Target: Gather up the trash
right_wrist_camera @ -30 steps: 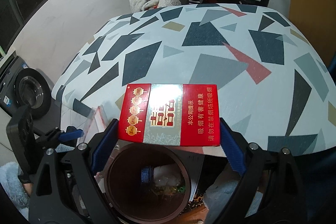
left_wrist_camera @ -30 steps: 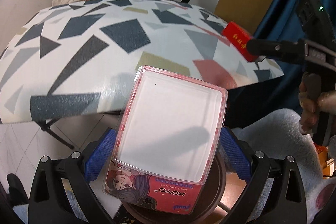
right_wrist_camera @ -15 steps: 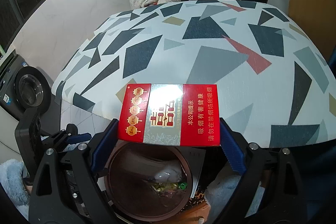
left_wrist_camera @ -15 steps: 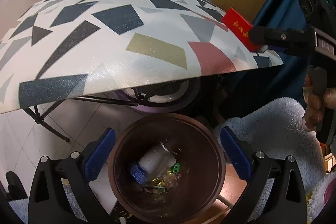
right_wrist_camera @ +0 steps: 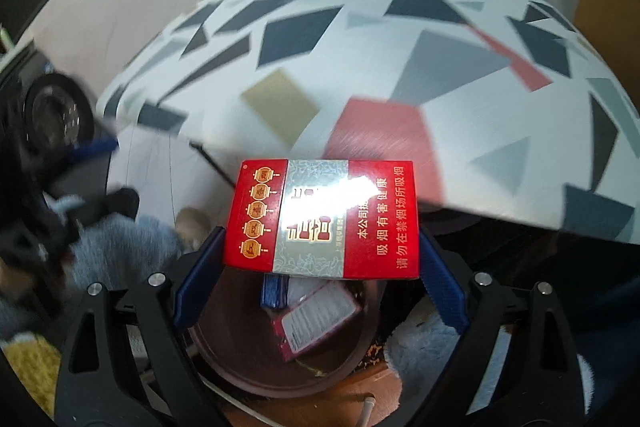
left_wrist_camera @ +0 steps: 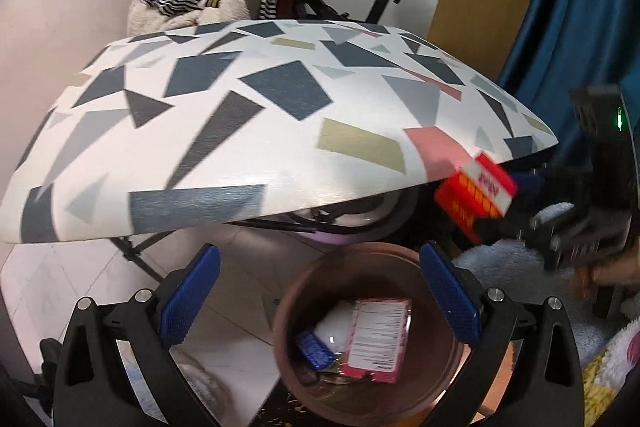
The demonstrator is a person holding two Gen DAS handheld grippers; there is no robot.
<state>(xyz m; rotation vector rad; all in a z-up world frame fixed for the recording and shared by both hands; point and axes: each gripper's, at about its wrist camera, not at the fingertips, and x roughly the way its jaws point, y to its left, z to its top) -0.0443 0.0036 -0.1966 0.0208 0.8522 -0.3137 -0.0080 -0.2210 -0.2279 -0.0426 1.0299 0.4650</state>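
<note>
My left gripper point(left_wrist_camera: 316, 291) had dropped the card pack point(left_wrist_camera: 378, 341) into the bin point(left_wrist_camera: 448, 379) & hung spread, empty; right gripper point(right_wrist_camera: 320, 267) pinched cig box point(right_wrist_camera: 322, 219) above bin, next to go.

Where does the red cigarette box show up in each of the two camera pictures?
Left wrist view: red cigarette box at right, below the table edge, held by the right gripper.
Right wrist view: box centre, between the blue fingers.
Shared landmark: brown trash bin beneath.

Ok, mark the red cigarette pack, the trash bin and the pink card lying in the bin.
red cigarette pack point(right_wrist_camera: 324, 219): right wrist view, silver middle band.
trash bin point(left_wrist_camera: 288, 311): left wrist view, left inner wall.
pink card point(left_wrist_camera: 378, 339): left wrist view, white printed back.
</note>
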